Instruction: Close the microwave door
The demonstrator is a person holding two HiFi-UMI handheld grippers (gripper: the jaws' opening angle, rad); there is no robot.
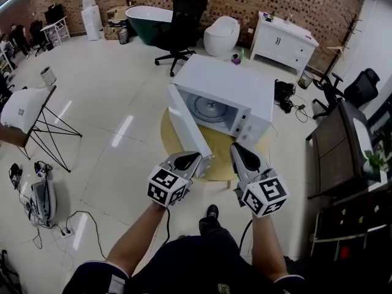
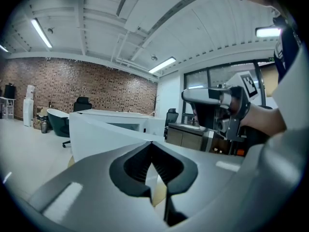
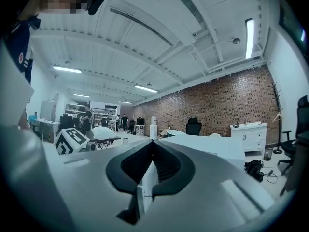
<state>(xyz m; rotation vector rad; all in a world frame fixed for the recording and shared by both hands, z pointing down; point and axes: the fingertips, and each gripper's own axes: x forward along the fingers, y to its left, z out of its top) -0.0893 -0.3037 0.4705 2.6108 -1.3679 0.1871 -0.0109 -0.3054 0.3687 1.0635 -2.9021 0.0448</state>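
A white microwave [image 1: 239, 86] sits on a round wooden table [image 1: 219, 144]. Its door [image 1: 185, 129] stands wide open, swung out to the left, and the cavity with its glass turntable [image 1: 210, 108] shows. My left gripper [image 1: 197, 160] is held low by the door's near edge, jaws shut and empty [image 2: 152, 146]. My right gripper [image 1: 236, 150] hovers over the table's near edge in front of the microwave's control side, also shut and empty [image 3: 152, 144]. The door's edge [image 3: 146, 178] shows through the right gripper's jaw gap.
A black office chair [image 1: 184, 23], a dark green bathtub [image 1: 146, 18] and a white cabinet [image 1: 285, 38] stand behind the microwave. A dark desk [image 1: 343, 143] is at the right. A folding stand [image 1: 33, 112] and floor cables [image 1: 58, 228] lie at the left.
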